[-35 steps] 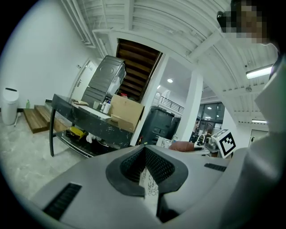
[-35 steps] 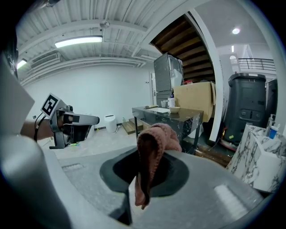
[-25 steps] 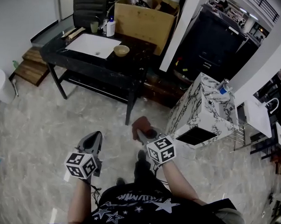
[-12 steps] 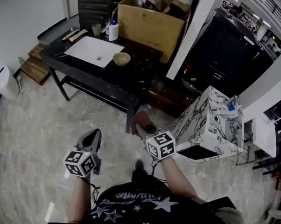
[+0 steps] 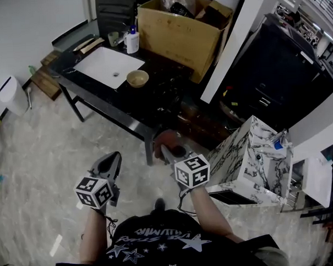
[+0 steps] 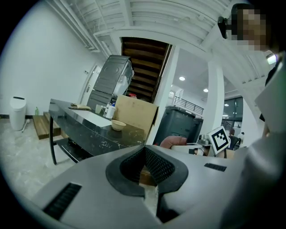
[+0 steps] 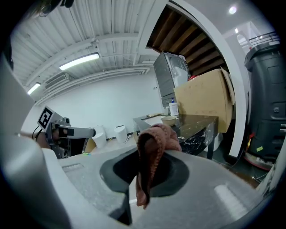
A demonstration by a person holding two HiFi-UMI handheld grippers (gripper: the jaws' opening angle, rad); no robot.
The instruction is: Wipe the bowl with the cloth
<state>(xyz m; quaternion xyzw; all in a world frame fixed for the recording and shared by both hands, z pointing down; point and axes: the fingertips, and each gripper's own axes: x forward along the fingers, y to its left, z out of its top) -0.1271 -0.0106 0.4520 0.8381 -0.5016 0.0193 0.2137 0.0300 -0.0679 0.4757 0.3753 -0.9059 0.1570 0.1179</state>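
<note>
The right tongs [image 5: 168, 153] pinch the reddish cloth [image 7: 154, 147], and it hangs down between them. The left tongs [image 5: 109, 161] are pressed together and hold nothing. The bowl [image 5: 137, 78] sits on the black desk [image 5: 159, 99], just beside the white sink [image 5: 105, 65], well apart from both tongs.

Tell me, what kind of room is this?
Probably a storeroom or showroom for bathroom fittings: a white rectangular sink in a black marble table, a brown cardboard box, a white marble-patterned cabinet.
</note>
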